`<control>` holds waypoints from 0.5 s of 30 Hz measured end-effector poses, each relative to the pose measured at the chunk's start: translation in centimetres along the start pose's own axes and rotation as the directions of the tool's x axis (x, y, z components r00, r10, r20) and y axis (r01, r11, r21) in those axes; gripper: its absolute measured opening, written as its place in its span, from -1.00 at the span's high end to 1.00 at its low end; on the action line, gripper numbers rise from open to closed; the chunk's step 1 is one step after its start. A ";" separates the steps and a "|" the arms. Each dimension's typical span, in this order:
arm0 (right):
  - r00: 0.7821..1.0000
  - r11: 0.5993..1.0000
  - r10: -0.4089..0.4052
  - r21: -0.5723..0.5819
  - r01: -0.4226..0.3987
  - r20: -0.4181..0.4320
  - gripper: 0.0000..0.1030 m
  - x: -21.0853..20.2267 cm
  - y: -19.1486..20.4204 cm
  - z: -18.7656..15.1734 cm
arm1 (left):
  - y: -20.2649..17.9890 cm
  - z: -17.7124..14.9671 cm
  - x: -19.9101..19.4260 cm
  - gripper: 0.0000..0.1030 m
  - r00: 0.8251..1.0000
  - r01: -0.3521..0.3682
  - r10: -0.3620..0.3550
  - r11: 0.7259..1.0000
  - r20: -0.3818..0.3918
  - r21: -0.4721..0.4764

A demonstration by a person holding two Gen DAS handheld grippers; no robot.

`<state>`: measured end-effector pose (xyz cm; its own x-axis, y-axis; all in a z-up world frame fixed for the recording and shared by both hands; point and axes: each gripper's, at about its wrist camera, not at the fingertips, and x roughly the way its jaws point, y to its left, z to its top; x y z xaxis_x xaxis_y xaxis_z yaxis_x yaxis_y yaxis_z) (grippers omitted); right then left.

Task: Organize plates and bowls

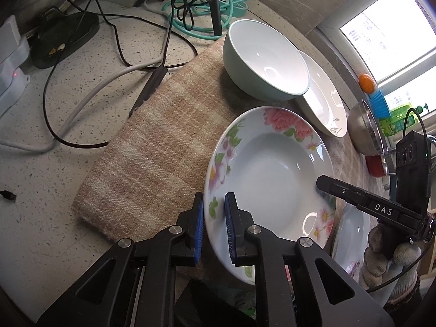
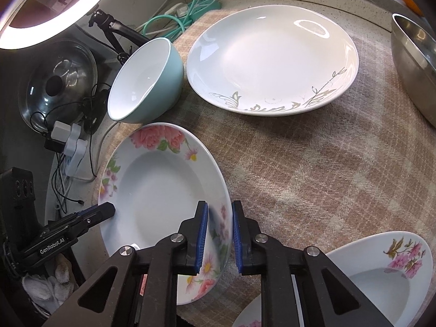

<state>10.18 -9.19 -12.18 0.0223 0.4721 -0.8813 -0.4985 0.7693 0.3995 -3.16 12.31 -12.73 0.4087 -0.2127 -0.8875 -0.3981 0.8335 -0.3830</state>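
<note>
A floral deep plate (image 1: 267, 179) (image 2: 160, 190) sits on the checked cloth (image 1: 152, 158) (image 2: 313, 169). My left gripper (image 1: 214, 229) straddles its left rim, and my right gripper (image 2: 220, 238) straddles its right rim. On both, the blue pads stand apart with a gap to the rim. A light green bowl (image 1: 264, 60) (image 2: 147, 81) and a white plate with a grey leaf pattern (image 1: 324, 95) (image 2: 272, 57) stand behind it. A second floral plate (image 1: 351, 239) (image 2: 381, 275) lies to the right.
A steel bowl (image 1: 365, 130) (image 2: 414, 62) stands at the cloth's right edge. Cables (image 1: 114, 54), a green hose (image 1: 207, 8) and a tripod leg (image 1: 212, 2) lie on the speckled counter at the left. A glass pot lid (image 2: 57, 81) lies beside the counter.
</note>
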 end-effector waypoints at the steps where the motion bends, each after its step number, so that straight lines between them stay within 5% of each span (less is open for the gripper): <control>1: 1.000 1.000 -0.001 0.000 0.001 0.001 0.70 0.0 0.0 0.0 | 0.0 0.0 0.0 0.74 1.000 -0.003 0.003 1.000 0.001 0.003; 15: 0.999 1.000 -0.003 0.021 0.002 0.039 0.70 -1.2 -0.1 -0.8 | -0.8 0.0 -1.1 0.74 0.999 -0.022 0.021 0.999 0.026 0.038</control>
<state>9.51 -10.14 -11.29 0.0579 0.4863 -0.8719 -0.4804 0.7791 0.4027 -3.23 11.84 -11.46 0.4217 -0.1821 -0.8883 -0.3752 0.8568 -0.3537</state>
